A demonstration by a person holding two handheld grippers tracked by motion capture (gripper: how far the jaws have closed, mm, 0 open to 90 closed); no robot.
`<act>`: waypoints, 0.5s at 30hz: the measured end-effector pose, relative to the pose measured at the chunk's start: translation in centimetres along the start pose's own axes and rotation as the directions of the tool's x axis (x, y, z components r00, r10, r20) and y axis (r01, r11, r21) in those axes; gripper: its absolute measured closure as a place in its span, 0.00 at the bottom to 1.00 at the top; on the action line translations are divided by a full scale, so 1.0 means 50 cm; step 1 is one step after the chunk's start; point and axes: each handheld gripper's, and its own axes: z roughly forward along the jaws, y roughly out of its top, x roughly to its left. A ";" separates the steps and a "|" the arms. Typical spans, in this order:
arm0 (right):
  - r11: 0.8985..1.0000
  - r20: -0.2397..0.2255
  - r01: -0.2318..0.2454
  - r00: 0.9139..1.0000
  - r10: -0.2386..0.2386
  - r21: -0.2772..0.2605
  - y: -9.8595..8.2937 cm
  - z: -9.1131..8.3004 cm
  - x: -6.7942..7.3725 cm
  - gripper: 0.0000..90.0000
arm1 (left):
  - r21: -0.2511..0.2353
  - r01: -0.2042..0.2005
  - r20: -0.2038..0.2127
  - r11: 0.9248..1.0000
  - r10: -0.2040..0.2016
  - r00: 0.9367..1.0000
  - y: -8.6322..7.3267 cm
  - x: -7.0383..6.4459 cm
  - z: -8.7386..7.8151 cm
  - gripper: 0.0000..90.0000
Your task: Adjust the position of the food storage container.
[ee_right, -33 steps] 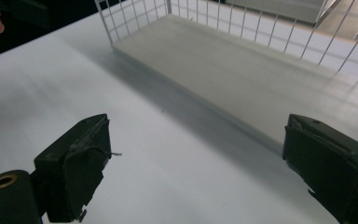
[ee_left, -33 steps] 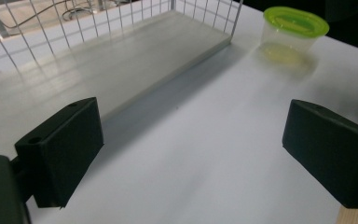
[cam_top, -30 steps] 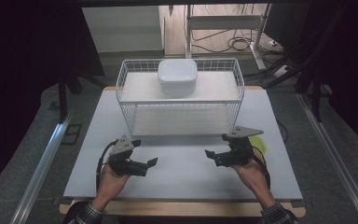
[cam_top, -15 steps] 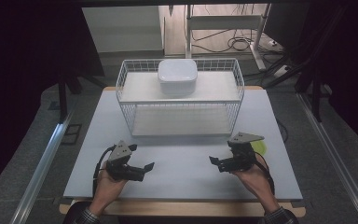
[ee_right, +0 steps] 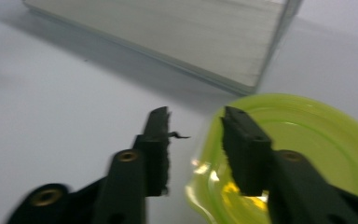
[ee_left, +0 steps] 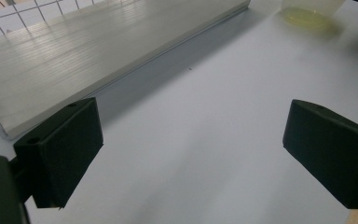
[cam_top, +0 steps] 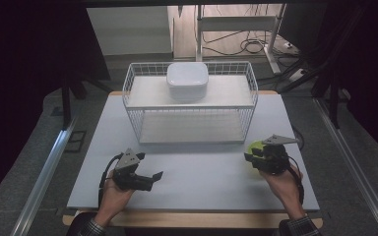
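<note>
Work in hand: picking up the yellow-green bowl [cam_top: 254, 147], which sits on the counter [cam_top: 202, 172] near its right edge, just off the front right corner of the wire rack [cam_top: 189, 110].
Right gripper [ee_right: 193, 140]: its fingers are partly closed and straddle the bowl's near rim, one finger [ee_right: 242, 154] inside the bowl, the other outside. The view is blurred, so I cannot tell whether they already press on the rim.
Left gripper [cam_top: 147, 179]: rests near the counter's front left, well apart from the bowl; its fingers [ee_left: 60, 149] stand wide open and hold nothing.
Rack: two levels; a white lidded container [cam_top: 187, 81] sits on the top shelf, while the lower shelf looks bare.
Done so far: the right gripper has reached the bowl and lined up on its rim.
Left to do: by my reading, nearly everything. The grip has to be made firm, then the bowl lifted and carried, likely to one of the rack's shelves, though the destination is a guess.
Risk: a thin rim pinch on a light translucent bowl may tilt or slip once lifted.
</note>
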 end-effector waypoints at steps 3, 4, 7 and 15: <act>1.000 0.044 -0.009 0.999 0.009 -0.002 -0.004 -0.013 -0.019 0.91 | 0.002 0.002 0.000 1.000 -0.002 1.000 -0.001 0.001 0.000 0.05; 1.000 0.058 -0.008 0.998 0.009 -0.006 -0.005 -0.016 -0.027 0.95 | 0.003 0.001 0.000 1.000 -0.001 1.000 -0.001 0.001 0.001 0.05; 1.000 0.101 -0.026 0.995 0.027 -0.013 -0.010 -0.029 -0.049 0.99 | 0.005 0.000 -0.001 1.000 0.000 1.000 -0.001 0.001 0.001 0.05; 0.996 0.199 -0.089 0.975 0.093 -0.033 -0.032 -0.053 -0.107 0.99 | 0.009 0.007 0.000 1.000 -0.007 1.000 -0.002 0.002 0.003 0.05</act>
